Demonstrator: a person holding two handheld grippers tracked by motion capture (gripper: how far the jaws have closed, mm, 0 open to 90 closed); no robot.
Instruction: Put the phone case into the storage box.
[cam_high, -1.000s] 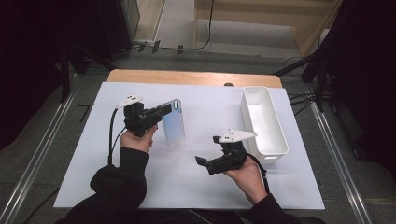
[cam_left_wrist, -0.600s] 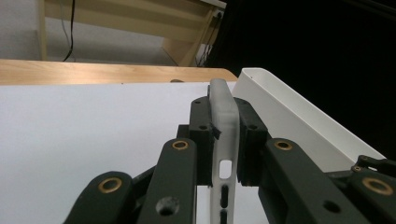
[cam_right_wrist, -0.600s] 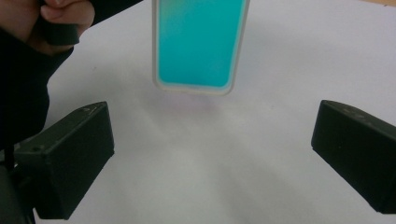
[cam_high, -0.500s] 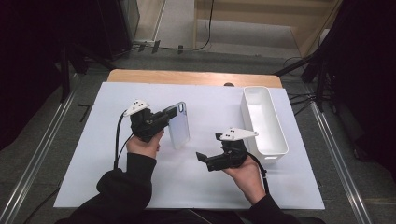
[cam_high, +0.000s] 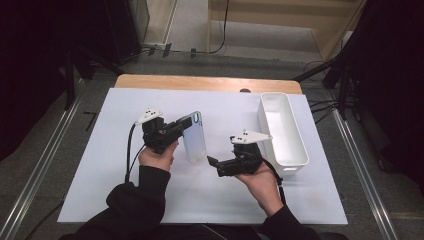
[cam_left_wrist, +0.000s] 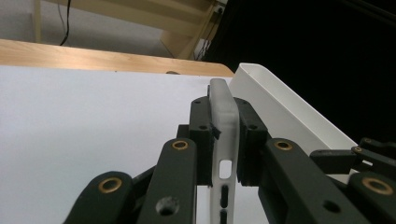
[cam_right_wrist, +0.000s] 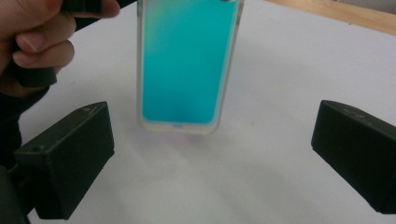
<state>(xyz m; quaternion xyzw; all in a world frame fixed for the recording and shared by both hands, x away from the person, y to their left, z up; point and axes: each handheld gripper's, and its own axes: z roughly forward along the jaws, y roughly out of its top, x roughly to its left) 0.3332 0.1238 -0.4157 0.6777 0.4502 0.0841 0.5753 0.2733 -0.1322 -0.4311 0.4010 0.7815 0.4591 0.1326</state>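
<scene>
left gripper (cam_high: 181, 129): clenched on the phone case (cam_high: 194, 136), pads on its two faces | phone case: held on its long edge near the middle of the surface (cam_high: 100, 165), turquoise face toward the right gripper (cam_high: 214, 163) | right gripper: jaws spread wide, nothing between them, just beside the case | white bin (cam_high: 282, 130): by the surface's right edge

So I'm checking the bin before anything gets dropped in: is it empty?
Empty as far as shown: the high view looks into the white bin and its floor is bare. The phone case is outside it, clamped in the left gripper.
</scene>
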